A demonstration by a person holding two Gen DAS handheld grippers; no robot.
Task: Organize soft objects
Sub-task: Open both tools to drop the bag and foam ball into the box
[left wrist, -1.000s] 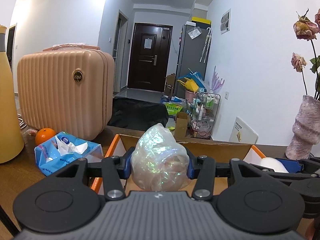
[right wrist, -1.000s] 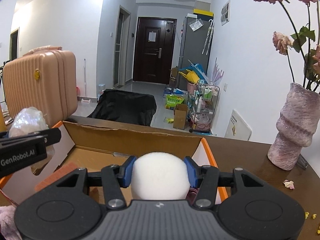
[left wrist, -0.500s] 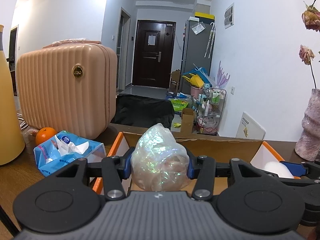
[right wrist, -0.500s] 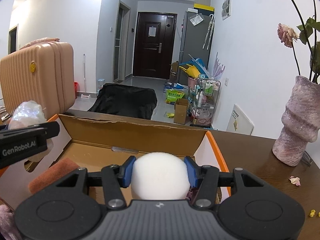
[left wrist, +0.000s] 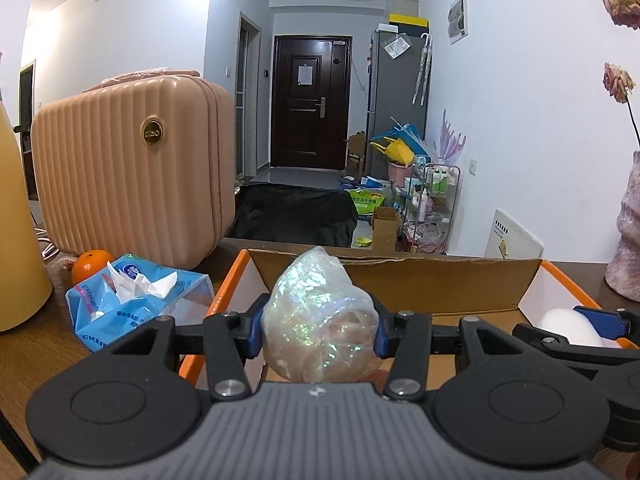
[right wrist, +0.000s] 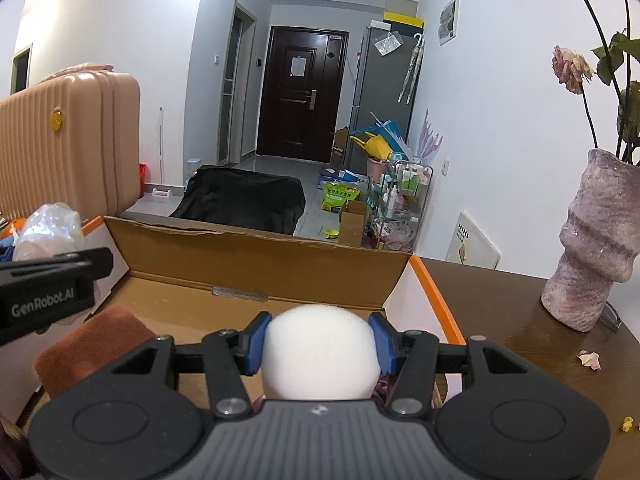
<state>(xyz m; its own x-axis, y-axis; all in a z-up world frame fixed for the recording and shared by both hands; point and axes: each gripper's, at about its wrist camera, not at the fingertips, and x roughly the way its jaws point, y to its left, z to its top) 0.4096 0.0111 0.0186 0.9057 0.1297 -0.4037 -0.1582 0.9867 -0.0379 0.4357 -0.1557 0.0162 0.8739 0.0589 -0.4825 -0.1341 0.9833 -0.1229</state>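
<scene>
My left gripper (left wrist: 319, 330) is shut on an iridescent plastic-wrapped bundle (left wrist: 318, 320) and holds it over the left end of an open cardboard box (left wrist: 400, 280) with orange-edged flaps. My right gripper (right wrist: 320, 344) is shut on a white foam ball (right wrist: 320, 354) above the right part of the same box (right wrist: 256, 268). In the right wrist view the left gripper (right wrist: 52, 288) and its bundle (right wrist: 48, 228) show at the left. A brown soft pad (right wrist: 92, 340) lies inside the box. In the left wrist view the ball (left wrist: 568, 326) shows at the right.
A pink suitcase (left wrist: 132, 168), an orange (left wrist: 90, 264), a blue tissue pack (left wrist: 136, 300) and a yellow jug (left wrist: 16, 240) stand left of the box. A pink vase with dried roses (right wrist: 596, 240) stands on the table at the right.
Both grippers have moved forward and a little lower over the box, each still holding its object. The box now fills more of both views.
</scene>
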